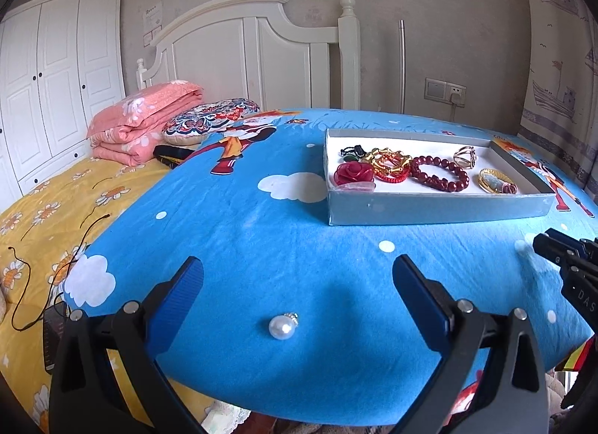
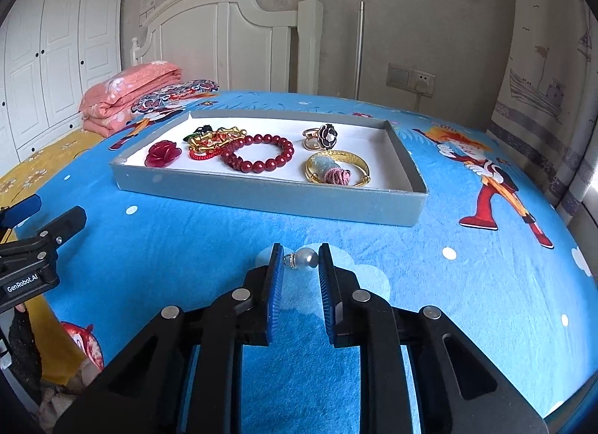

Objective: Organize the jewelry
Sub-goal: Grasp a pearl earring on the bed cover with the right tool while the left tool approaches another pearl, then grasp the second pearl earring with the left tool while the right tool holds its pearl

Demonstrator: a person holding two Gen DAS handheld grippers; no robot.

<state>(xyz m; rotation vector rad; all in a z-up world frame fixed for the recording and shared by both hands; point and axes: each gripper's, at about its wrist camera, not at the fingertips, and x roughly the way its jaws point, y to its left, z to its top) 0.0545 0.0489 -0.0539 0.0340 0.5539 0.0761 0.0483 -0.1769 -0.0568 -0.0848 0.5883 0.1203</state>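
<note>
pearl pendant [image 2: 303, 259] — between right claw [image 2: 299, 260] pads

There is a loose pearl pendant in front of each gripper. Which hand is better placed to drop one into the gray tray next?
Right. The right gripper already has its pearl pendant between nearly closed fingers, with the gray tray straight ahead. The left gripper is wide open, its pearl pendant lying ungrasped on the blue blanket.
</note>
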